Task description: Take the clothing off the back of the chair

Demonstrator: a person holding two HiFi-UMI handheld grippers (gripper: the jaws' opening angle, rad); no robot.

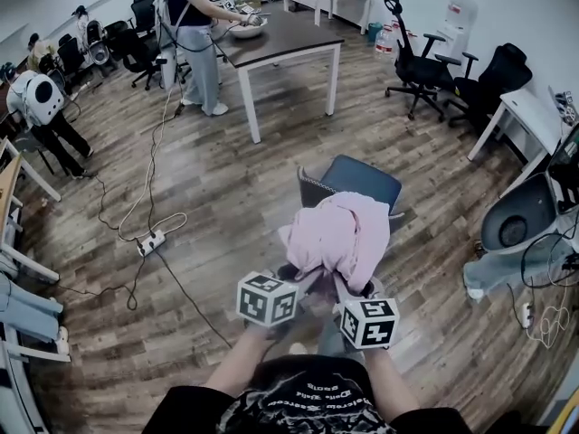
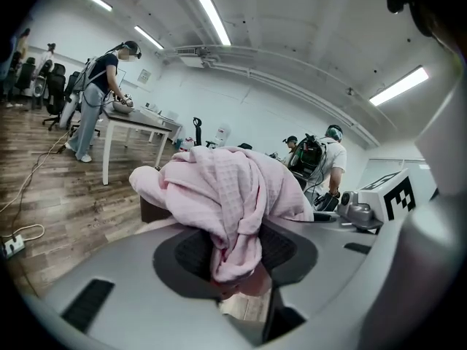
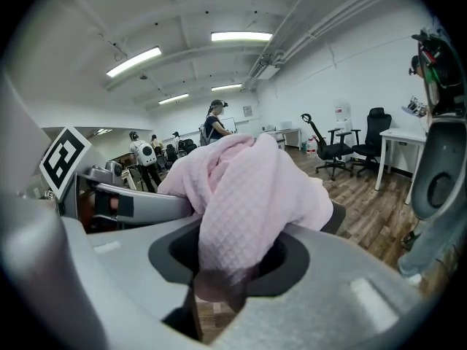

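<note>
Garment (image 1: 336, 233): pink, waffle-textured, bunched in a heap between the two tools, over the near side of the chair (image 1: 362, 181). No view shows whether it touches the chair back.
Left tool (image 1: 291, 277): jaws pinched on a twisted fold of the garment (image 2: 226, 188). In the left gripper view the cloth fills the narrow gap between them (image 2: 237, 279).
Right tool (image 1: 348, 289): jaws clamped on another fold of the garment (image 3: 248, 188), and the cloth spills forward over them (image 3: 219, 283).
Chair: blue-grey seat, dark back, standing on the wood floor (image 1: 226, 197) just beyond the tools.
Cubes (image 1: 267, 298): black-and-white square markers, no words.
Shirt (image 1: 303, 400): dark with pale print, too blurred to read.
Tabletop (image 1: 289, 34): dark, on white legs, far off. A person (image 1: 194, 34) stands at its left end.
Power strip (image 1: 151, 242): white, on the floor at the left, with cables trailing from it.
Office chairs (image 1: 425, 66): black, at the far right.
</note>
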